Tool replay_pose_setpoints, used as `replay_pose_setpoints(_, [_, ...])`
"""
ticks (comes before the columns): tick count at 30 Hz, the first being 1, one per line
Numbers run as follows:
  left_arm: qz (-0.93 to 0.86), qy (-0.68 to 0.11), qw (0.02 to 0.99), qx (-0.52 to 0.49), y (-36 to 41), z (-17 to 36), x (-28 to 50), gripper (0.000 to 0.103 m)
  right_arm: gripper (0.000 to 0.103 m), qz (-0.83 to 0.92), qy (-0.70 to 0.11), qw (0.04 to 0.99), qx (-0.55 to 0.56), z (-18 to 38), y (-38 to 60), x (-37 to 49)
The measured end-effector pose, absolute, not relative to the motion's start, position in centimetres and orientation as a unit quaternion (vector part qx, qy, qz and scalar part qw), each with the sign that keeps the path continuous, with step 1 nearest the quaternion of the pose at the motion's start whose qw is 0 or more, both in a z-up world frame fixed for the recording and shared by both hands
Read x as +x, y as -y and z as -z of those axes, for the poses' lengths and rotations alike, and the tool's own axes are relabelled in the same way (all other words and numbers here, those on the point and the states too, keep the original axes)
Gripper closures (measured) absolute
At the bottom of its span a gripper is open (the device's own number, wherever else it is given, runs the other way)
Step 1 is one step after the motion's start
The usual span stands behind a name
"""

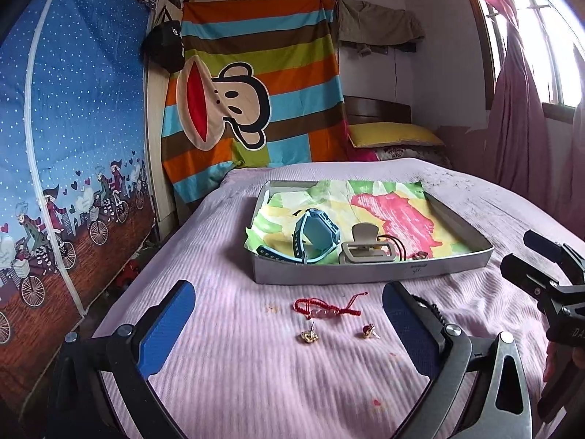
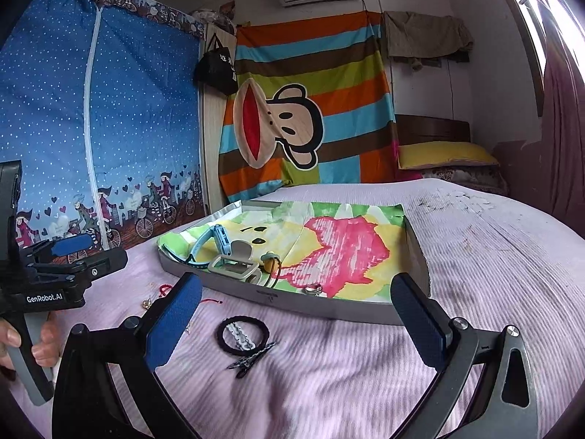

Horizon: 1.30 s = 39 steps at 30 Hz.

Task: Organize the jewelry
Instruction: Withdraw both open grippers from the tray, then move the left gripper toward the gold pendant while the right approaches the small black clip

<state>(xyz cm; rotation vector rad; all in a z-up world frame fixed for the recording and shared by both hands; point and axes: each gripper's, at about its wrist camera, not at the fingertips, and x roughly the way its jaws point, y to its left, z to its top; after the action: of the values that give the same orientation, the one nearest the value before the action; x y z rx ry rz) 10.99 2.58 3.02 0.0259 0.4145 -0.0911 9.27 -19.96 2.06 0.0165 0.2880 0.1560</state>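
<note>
A shallow grey tray [image 1: 365, 274] lined with colourful paper lies on the pink bedspread. It holds a blue watch [image 1: 310, 236], a beige hair claw [image 1: 365, 250], a black cord and a ring [image 2: 313, 288]. In front of it lie a red string bracelet [image 1: 325, 307] and two gold earrings [image 1: 309, 336] [image 1: 368, 330]. My left gripper [image 1: 289, 333] is open, its jaws either side of the earrings, just above the bed. My right gripper [image 2: 296, 325] is open over a black hair tie [image 2: 243, 333], a white chain inside it and a dark hair clip [image 2: 250, 358].
The bed [image 1: 237, 384] fills the foreground, with pillows [image 1: 395, 135] at its far end. A blue fabric wardrobe [image 1: 73, 146] stands at the left, a striped monkey cloth [image 1: 256, 91] hangs behind, and pink curtains [image 1: 519, 128] hang at the right.
</note>
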Motion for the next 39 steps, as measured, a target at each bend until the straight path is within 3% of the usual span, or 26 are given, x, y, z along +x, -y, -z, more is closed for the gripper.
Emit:
replay_pose_setpoints(22, [0.085, -0.258, 0.962, 0.016, -3.2, -0.4, 11.4, 0.000, 0.004, -0.107, -0.244, 0.964, -0.022, 1.7, 17.4, 11.3])
replay_pose_setpoints(25, [0.095, -0.264, 0.959, 0.020, -3.0, -0.2, 11.7, 0.009, 0.012, -0.113, -0.256, 0.960, -0.029, 2.1, 16.9, 11.7])
replay_pose_setpoints(27, [0.101, -0.273, 0.957, 0.017, -3.0, 0.0, 12.1, 0.014, 0.022, -0.115, -0.264, 0.957, -0.032, 2.3, 16.6, 12.1])
replay_pose_setpoints(39, [0.146, -0.308, 0.940, 0.004, -2.1, 1.4, 14.4, 0.047, 0.047, -0.137, -0.301, 0.943, -0.021, 3.8, 16.0, 13.7])
